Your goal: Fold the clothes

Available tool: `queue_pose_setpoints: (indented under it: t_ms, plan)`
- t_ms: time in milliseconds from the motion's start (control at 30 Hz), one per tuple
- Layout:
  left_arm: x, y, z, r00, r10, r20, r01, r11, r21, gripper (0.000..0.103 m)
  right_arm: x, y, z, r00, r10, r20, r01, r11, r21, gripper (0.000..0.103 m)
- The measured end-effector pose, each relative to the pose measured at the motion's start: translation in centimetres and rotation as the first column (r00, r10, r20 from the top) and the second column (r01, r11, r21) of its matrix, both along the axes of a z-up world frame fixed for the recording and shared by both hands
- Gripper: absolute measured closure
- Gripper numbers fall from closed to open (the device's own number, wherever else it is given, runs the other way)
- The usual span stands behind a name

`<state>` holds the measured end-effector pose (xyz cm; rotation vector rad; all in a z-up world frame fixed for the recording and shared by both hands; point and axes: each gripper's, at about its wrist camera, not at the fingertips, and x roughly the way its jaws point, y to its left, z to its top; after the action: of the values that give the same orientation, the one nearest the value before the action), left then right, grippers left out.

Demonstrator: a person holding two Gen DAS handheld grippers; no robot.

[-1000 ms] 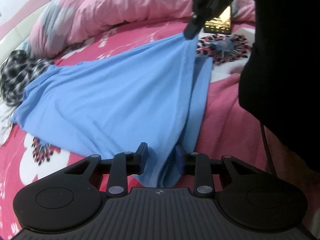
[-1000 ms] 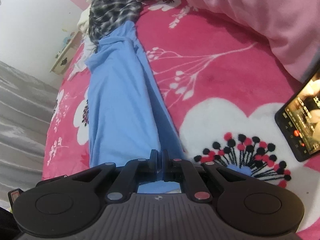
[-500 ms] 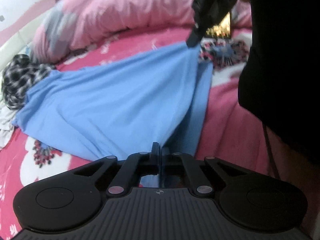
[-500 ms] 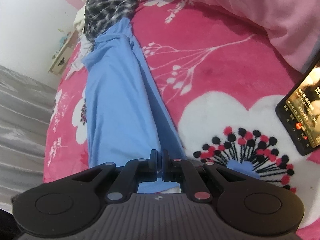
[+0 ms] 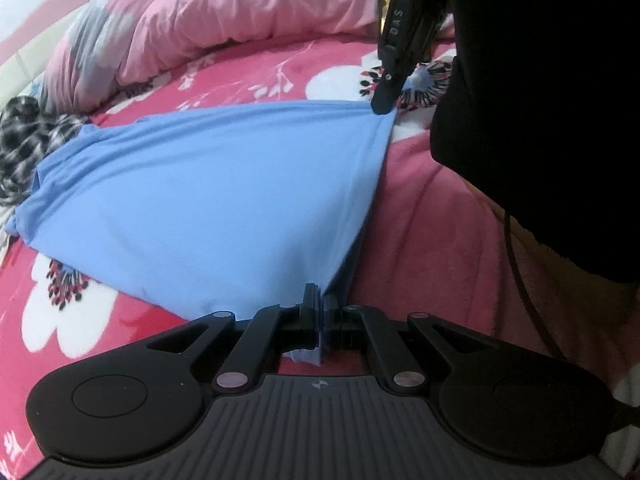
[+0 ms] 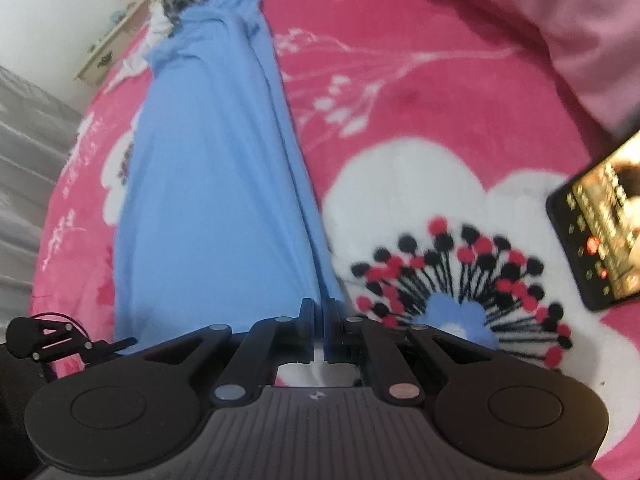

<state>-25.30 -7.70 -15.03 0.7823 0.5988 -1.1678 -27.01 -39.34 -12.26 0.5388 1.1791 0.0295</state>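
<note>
Pink fleece blanket (image 5: pixel 420 208) with large white flowers covered the bed and served as the work surface. On it lay the blue garment (image 5: pixel 208 200), spread flat from near edge to far edge. The left gripper (image 5: pixel 320 312) had its jaws pressed together on the garment's near corner. The right gripper (image 6: pixel 322 320) likewise pinched a corner of the same garment; in the left wrist view its fingers (image 5: pixel 386 96) met the cloth at the far right corner, so the edge between the two corners ran taut. A pale pink duvet (image 5: pixel 224 20) was bunched along the head of the bed. A black-and-white checked cloth (image 5: pixel 28 140) lay crumpled, touching the garment's far end. A phone (image 6: pixel 600 232) with a lit screen rested on the blanket to the right of the garment, well apart from it. Beyond the bed stood a white wall (image 6: pixel 52 20) and a small pale cabinet (image 6: pixel 108 52). Dark clothing of the person (image 5: pixel 540 100) filled the right of the left wrist view.
</note>
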Motion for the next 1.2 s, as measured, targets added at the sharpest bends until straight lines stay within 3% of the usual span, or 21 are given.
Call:
queue_pose_setpoints:
  t_ms: [200, 433, 600, 733, 800, 867, 933, 1067, 1200]
  plan:
    - [-0.5, -0.4, -0.1, 0.999, -0.036, 0.031, 0.036, 0.999, 0.009, 0.103, -0.4, 0.3, 2.4, 0.997, 0.036, 0.062, -0.032, 0.997, -0.068, 0.099]
    - [-1.1, -0.8, -1.3, 0.999, -0.032, 0.040, 0.030, 0.999, 0.039, 0.102, -0.2, 1.0, 0.1, 0.997, 0.079, 0.018, -0.076, 0.988, -0.136, 0.098]
    - [0.0, 0.7, -0.1, 0.994, 0.033, -0.106, -0.031, 0.999, 0.022, 0.091, 0.2, 1.0, 0.0, 0.994, 0.104, -0.014, -0.105, 0.984, -0.141, 0.089]
    - [1.3, 2.3, 1.0, 0.952, 0.081, -0.295, -0.076, 0.997, 0.028, 0.090, 0.1, -0.1, 0.9, 0.997, 0.070, -0.017, -0.072, 0.991, -0.117, 0.079]
    - [1.5, 2.6, 1.0, 0.950, 0.097, -0.298, -0.082, 0.995, 0.062, 0.090, 0.0, -0.4, 1.7, 0.998, 0.059, -0.004, -0.059, 0.990, -0.130, 0.078]
    - [2.4, 3.3, 1.3, 0.937, 0.140, -0.321, -0.130, 0.990, 0.051, 0.088, -0.2, -0.8, 2.4, 0.999, 0.051, 0.007, -0.050, 0.990, -0.130, 0.078]
    - [3.7, 4.1, 1.6, 0.902, 0.218, -0.372, -0.224, 0.974, 0.027, 0.086, -0.2, -1.0, 2.7, 0.999, 0.045, 0.013, -0.043, 0.991, -0.129, 0.078]
    - [6.5, 5.9, 1.7, 0.789, 0.355, -0.501, -0.413, 0.911, -0.005, 0.084, -0.1, -0.7, 2.5, 0.999, 0.043, 0.010, -0.041, 0.991, -0.128, 0.078]
    - [7.1, 5.3, 1.1, 0.760, 0.366, -0.537, -0.443, 0.897, -0.016, 0.084, 0.4, -0.1, 2.6, 0.998, 0.045, 0.038, -0.039, 0.990, -0.133, 0.078]
